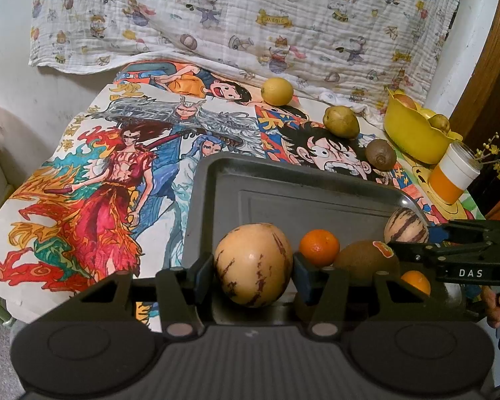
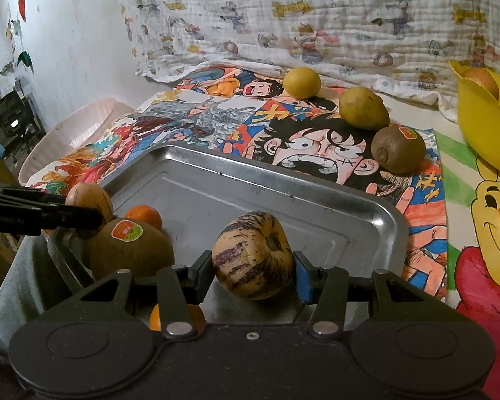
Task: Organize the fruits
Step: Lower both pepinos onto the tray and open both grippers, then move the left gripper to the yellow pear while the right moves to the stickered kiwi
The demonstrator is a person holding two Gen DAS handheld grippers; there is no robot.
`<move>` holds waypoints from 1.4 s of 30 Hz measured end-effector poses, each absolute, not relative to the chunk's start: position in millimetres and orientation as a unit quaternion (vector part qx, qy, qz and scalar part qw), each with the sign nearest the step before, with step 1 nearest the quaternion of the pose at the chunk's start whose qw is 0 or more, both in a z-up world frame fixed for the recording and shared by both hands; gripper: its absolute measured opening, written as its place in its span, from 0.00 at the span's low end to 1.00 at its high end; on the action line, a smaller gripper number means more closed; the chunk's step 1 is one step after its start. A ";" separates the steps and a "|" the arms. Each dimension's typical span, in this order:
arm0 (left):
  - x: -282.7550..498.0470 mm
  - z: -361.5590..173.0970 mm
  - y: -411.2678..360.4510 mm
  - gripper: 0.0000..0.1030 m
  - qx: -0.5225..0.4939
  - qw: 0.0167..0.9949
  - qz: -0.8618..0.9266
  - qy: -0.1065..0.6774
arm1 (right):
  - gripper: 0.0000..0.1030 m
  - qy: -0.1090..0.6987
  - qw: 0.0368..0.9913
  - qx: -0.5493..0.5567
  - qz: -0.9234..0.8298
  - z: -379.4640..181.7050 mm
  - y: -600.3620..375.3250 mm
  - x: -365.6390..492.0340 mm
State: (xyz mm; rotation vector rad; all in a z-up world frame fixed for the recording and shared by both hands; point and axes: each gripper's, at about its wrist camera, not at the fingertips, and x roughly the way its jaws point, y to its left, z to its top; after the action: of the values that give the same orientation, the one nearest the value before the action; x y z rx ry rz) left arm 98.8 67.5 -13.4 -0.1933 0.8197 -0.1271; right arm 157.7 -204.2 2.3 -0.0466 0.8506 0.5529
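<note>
Left gripper (image 1: 253, 266): fingers closed on a pale pepino melon (image 1: 253, 264) with sparse purple streaks, at the near left corner of the metal tray (image 1: 283, 183); whether the fruit rests on the tray floor or hangs just above it cannot be told.
Right gripper (image 2: 253, 266): fingers closed on a second, more heavily striped pepino melon (image 2: 254, 256) near the tray's near edge, stem end facing the right finger.
Why held so: judged from the task, both melons are being set down among the fruit gathered on the tray, each held across its widest part so that it cannot roll.
Already on the tray: a stickered kiwi (image 2: 130, 246) and a tangerine (image 1: 319, 247) between the two melons; another tangerine (image 1: 415, 282) shows at the near edge.
Not yet gathered: a lemon (image 1: 276, 91), a yellow-green pear-like fruit (image 1: 341, 122) and a second kiwi (image 1: 380, 154) lie apart along the counter's far right side, on the cartoon-print cloth (image 1: 100, 183).
Yellow bowl (image 1: 416, 133): at the far right corner, holding more fruit; an orange-banded cup (image 1: 453, 176) stands just beside it.
Open room: the tray's far half is bare, with space for the loose fruit.
Edges: the raised rim should stop rolling; the near row is crowded, so both grippers work close together.
</note>
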 end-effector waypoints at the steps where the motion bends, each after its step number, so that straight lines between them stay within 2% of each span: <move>1: 98.9 -13.2 67.5 0.54 -0.094 0.911 -0.062 0.398 | 0.50 0.409 0.873 -0.021 0.264 1.8 -204.3 158.1; 15: 99.7 -12.2 66.1 0.55 -0.099 0.909 -0.064 0.399 | 0.53 0.409 0.873 -0.004 0.266 2.4 -207.1 158.8; 21: 96.1 -1.9 66.9 0.68 -0.097 0.915 -0.066 0.387 | 0.64 0.402 0.878 0.009 0.259 11.1 -215.9 151.6; 23: 93.8 2.5 65.8 0.78 -0.096 0.917 -0.067 0.383 | 0.72 0.400 0.880 0.015 0.257 15.8 -220.0 147.2; 26: 91.7 8.8 65.3 0.84 -0.088 0.920 -0.069 0.376 | 0.83 0.393 0.883 0.017 0.255 24.6 -225.1 138.0; 31: 86.8 15.9 59.2 0.95 -0.070 0.921 -0.078 0.376 | 0.95 0.391 0.884 0.012 0.256 38.2 -233.3 123.7; 35: 80.5 17.5 51.4 0.98 -0.048 0.918 -0.090 0.382 | 0.99 0.395 0.883 -0.006 0.254 45.9 -239.4 111.3; 42: 72.9 22.0 37.3 0.99 -0.024 0.913 -0.115 0.390 | 0.99 0.413 0.878 -0.040 0.240 49.9 -249.2 97.1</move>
State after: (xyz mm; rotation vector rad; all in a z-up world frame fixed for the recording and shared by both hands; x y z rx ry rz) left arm 72.9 37.3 22.0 -0.0489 0.8031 -0.2379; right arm 97.1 -249.2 49.9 -0.0825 0.8605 0.5008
